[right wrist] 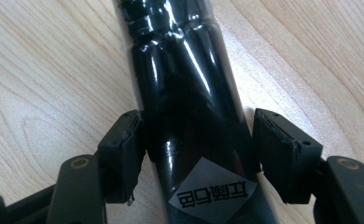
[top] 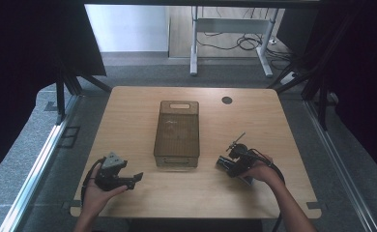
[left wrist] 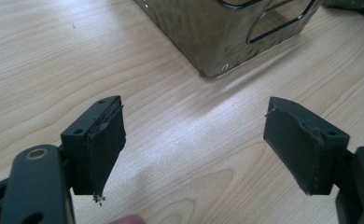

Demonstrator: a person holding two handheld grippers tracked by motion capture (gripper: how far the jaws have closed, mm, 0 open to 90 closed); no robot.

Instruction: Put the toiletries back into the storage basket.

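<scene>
Eyes on the right tongs [right wrist: 199,115]: a black cylinder [right wrist: 185,84] lies straight up the middle between the two pads, running lengthwise away from them on the wooden table [top: 254,193]. Each pad sits right at a flank of it. Pressing, or just let go? From here I cannot tell; there is no clear gap, and no clear squeeze either.

How will it handle? My read is that it is slick. The whole body is sheathed in glossy black film that throws back hard streaks of light, and it wrinkles into ridges at the end farthest from the tongs. A round, shiny surface like that is likely to roll and slide between flat pads. It looks rigid under the wrap and moderately weighty, though that is a guess. The best hold, I'd say, is across the smooth mid-body, square to the axis, clear of the crinkled film.

Close to the tongs there is a pale diamond-shaped label [right wrist: 213,196] with dark printed characters.

Over to the left tongs [left wrist: 194,102]: released, pads wide apart, only bare wood between them. Ahead of them stands the corner of a smoky translucent bin [left wrist: 208,32], with a handle slot cut in its end wall.
</scene>
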